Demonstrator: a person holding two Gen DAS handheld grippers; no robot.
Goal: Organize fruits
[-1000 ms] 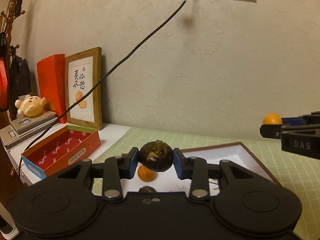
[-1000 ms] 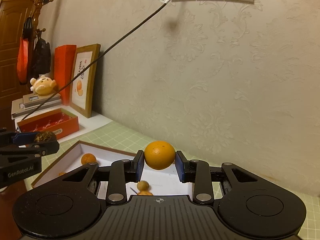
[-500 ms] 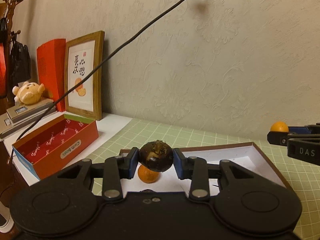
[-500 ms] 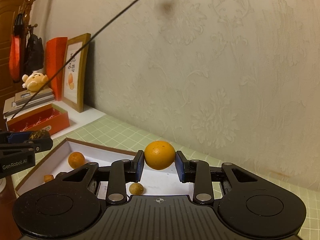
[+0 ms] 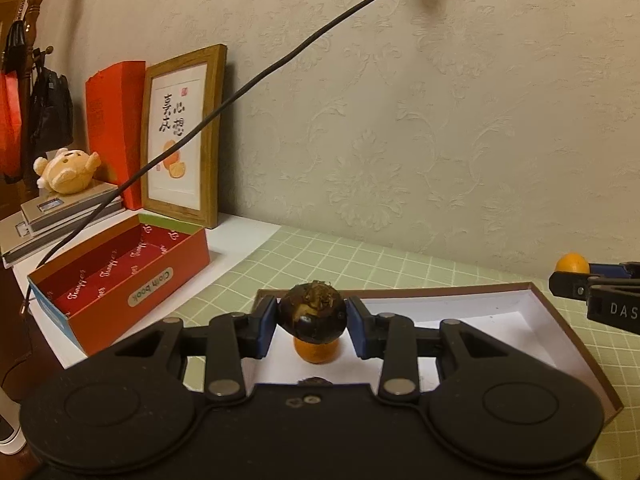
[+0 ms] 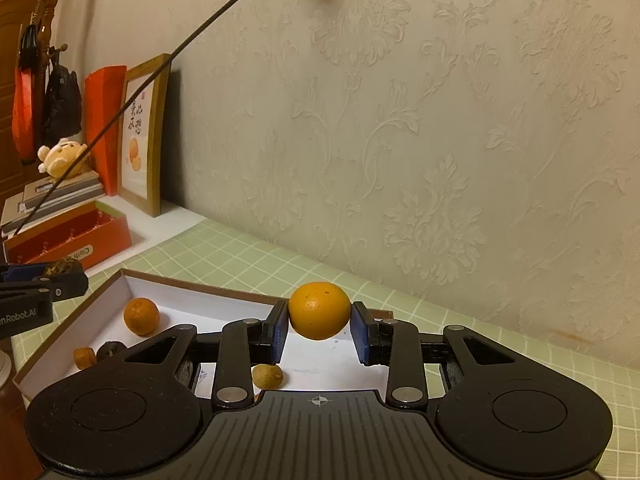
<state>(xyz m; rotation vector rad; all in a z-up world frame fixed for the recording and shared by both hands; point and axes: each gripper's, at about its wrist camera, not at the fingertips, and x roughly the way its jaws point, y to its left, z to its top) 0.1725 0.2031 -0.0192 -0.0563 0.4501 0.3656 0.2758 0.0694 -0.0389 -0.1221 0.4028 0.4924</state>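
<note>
Left gripper (image 5: 313,323): jaws just eased wider, dark brown fruit (image 5: 313,317) between them over the white tray (image 5: 532,306), apparently still touched. Right gripper (image 6: 319,328): orange (image 6: 319,310) pinched above tray. Release is best made low, over bare floor.

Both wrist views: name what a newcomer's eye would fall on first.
A bright orange is gripped in the fingers of the right gripper, above the white-lined box. A dark brown fruit sits between the fingers of the left gripper, which have just been opening, over another orange in that box.
</note>
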